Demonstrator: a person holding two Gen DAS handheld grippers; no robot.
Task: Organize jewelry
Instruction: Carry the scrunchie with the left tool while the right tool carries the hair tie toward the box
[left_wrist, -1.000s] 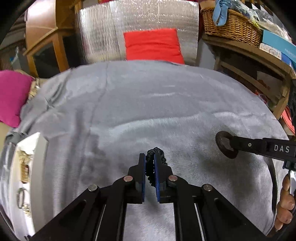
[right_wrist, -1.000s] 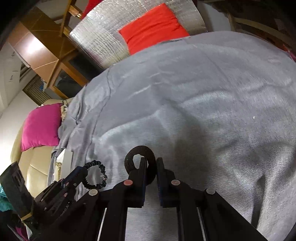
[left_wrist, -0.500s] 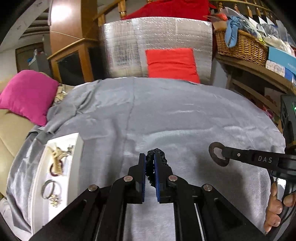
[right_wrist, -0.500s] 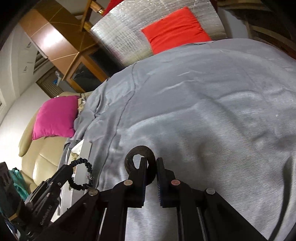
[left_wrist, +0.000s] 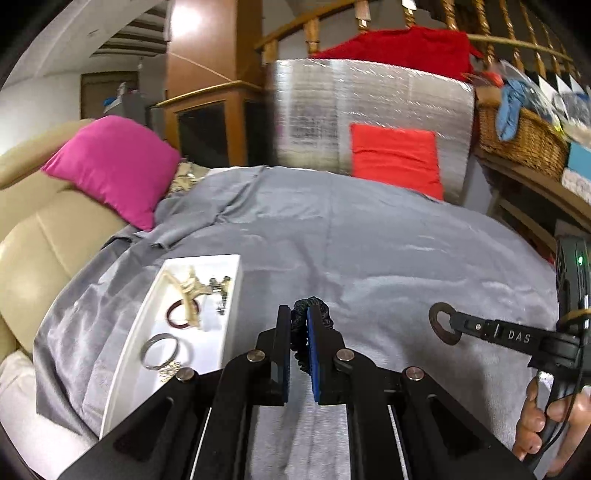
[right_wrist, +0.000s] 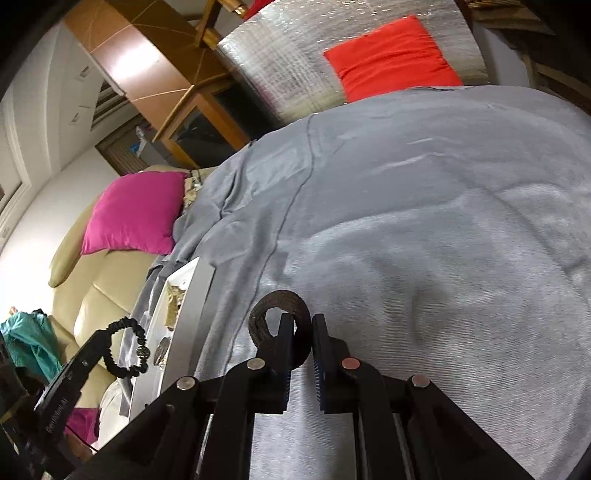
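My left gripper (left_wrist: 299, 314) is shut on a black beaded bracelet (left_wrist: 312, 302) and hangs above the grey cloth, just right of a white tray (left_wrist: 231, 317). In the tray lie a silver bangle (left_wrist: 162, 350), a dark red bangle (left_wrist: 181, 314) and gold pieces (left_wrist: 188, 284). My right gripper (right_wrist: 302, 321) is shut on a dark brown bangle (right_wrist: 266, 306) over the cloth. The right wrist view shows the left gripper (right_wrist: 107, 336) holding the beaded bracelet (right_wrist: 127, 371) over the tray (right_wrist: 195, 295). In the left wrist view the right gripper (left_wrist: 448, 325) sits at the right, a hand (left_wrist: 546, 424) on its grip.
The grey cloth (left_wrist: 369, 251) covers the whole surface. A pink cushion (left_wrist: 110, 166) lies on a beige sofa (left_wrist: 33, 251) at the left. A silver panel with a red cushion (left_wrist: 395, 162) stands behind. A wicker basket (left_wrist: 521, 136) sits on a shelf at the right.
Both grippers have moved left toward the tray, each still holding its piece. The tray has come further into both views, and the left view has tilted up.
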